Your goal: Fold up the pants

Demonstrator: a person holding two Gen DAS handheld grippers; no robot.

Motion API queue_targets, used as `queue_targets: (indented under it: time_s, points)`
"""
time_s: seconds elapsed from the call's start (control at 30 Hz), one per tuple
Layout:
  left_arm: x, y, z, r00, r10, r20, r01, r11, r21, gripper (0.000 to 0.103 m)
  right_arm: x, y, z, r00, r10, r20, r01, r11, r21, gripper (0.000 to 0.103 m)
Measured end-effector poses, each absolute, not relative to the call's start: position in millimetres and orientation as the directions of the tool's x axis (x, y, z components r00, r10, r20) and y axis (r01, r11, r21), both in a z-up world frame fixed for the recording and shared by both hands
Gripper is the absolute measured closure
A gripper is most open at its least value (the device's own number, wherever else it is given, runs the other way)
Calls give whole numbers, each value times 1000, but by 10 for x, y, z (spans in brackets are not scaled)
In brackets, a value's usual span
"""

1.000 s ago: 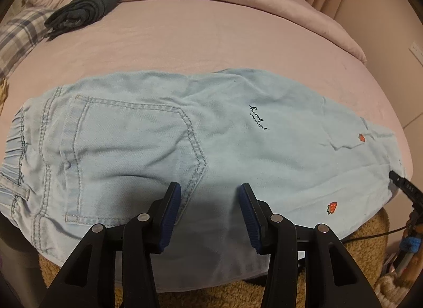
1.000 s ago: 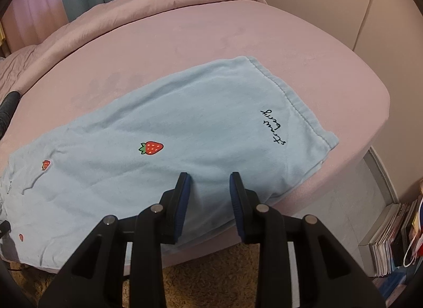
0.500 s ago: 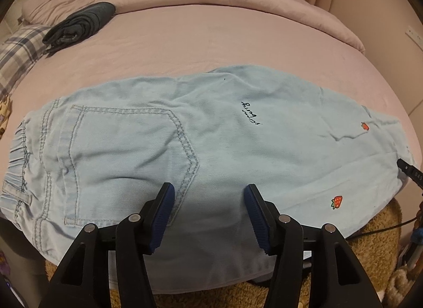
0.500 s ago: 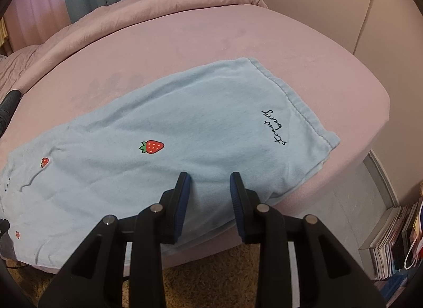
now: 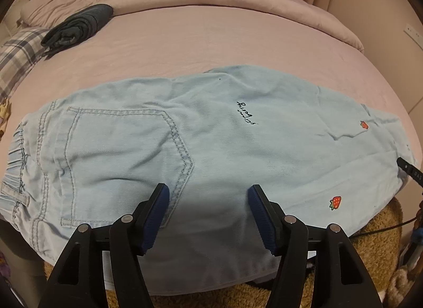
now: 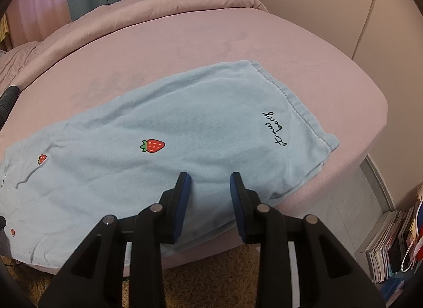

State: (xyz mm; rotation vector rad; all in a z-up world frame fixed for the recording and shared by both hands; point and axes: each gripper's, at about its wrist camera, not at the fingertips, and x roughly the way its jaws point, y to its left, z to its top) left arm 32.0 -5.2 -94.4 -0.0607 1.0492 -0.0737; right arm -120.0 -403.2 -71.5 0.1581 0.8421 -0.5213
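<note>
While hovering low over the near bed edge, left gripper spread wide above the pants by the back pocket, gripping nothing; right gripper likewise parted and empty over the leg near the hem. Laid flat along the front of the pink bed, waistband left, strawberries showing. Farther back, folded dark clothing beside a plaid pillow, then the bunched pink duvet

Black hand-held gripper, blue pads
</note>
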Motion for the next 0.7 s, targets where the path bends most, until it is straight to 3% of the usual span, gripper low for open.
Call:
queue_targets:
  time_s: [0.7]
  points:
    - [313,-41,-941,495,-103,-863,35,995,-98,40,-1190,-3911,-729,534,-410,-739,517,850,-98,72]
